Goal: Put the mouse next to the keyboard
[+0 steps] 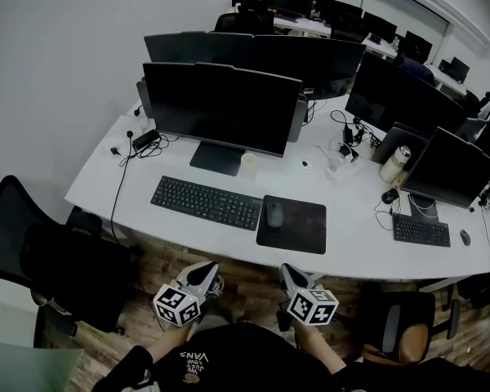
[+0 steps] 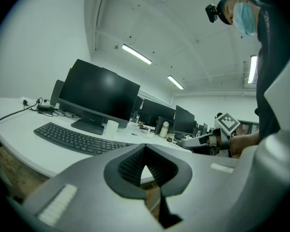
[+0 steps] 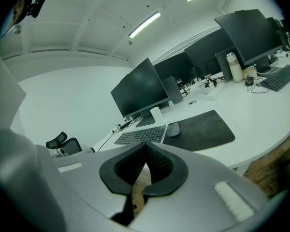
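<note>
Mouse (image 1: 273, 213): lies on the left edge of the mouse pad (image 1: 298, 227), just beside the right end of the keyboard (image 1: 207, 202), on the white bench (image 1: 351, 247). Left hand-held gripper (image 1: 206, 272): jaws together, empty, held low in front of the bench edge. Right hand-held gripper (image 1: 288, 272): jaws together, empty, likewise clear of the bench. Progress: placement appears met; nothing evidently remains, unless a closer position is wanted.

Curved white tabletop (image 1: 359, 251), large black flat monitor (image 1: 220, 104) on a square stand, small white cup (image 1: 248, 166) beside the stand, black rectangular mouse pad (image 1: 302, 229) near the front edge, black office chair (image 1: 33, 251) at left.
</note>
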Demonstrator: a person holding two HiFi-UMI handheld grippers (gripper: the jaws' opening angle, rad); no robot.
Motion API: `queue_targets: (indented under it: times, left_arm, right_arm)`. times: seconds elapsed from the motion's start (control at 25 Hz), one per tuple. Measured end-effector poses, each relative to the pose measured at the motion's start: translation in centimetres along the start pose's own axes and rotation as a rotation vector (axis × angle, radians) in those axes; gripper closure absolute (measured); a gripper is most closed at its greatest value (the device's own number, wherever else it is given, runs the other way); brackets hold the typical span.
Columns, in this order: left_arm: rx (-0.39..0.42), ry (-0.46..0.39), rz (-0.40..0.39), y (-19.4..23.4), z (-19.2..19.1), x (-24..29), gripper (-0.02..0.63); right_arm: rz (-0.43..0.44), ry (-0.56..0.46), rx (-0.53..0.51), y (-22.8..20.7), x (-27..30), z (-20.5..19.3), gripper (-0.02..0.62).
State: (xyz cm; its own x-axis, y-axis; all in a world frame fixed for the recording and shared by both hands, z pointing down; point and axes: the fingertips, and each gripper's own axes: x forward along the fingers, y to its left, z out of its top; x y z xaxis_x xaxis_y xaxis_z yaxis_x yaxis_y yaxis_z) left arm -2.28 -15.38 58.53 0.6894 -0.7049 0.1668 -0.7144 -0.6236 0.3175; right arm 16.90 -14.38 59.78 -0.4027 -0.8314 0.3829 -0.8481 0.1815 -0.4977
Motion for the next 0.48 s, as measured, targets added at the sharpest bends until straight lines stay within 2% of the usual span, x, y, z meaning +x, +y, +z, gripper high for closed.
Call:
queue_targets:
  times: [0.48]
  left_arm:
    - [0.000,0.000,0.013,0.02,0.05,0.21,0.604]
  right_arm:
    - [-0.003,-0.001,-0.009,-0.25,0.14,0.80,0.591]
